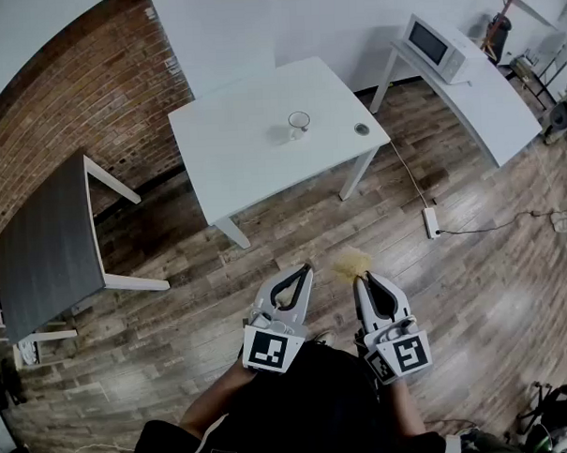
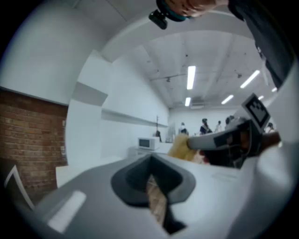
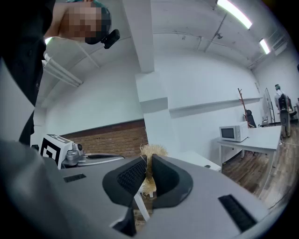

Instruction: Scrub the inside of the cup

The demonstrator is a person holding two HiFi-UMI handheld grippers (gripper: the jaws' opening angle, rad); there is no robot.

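Approach step, I'd judge — right gripper (image 1: 365, 279) clamps a straw-coloured scrubber (image 1: 351, 262), left gripper (image 1: 307, 268) closed, empty; glass cup (image 1: 299, 123) stands at twelve o'clock — walk closer next.

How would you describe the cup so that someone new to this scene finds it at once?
Find the white table in the middle of the wood floor. The cup stands toward its right side, the only upright thing there: clear glass, taller than the small flat round thing near the right edge.
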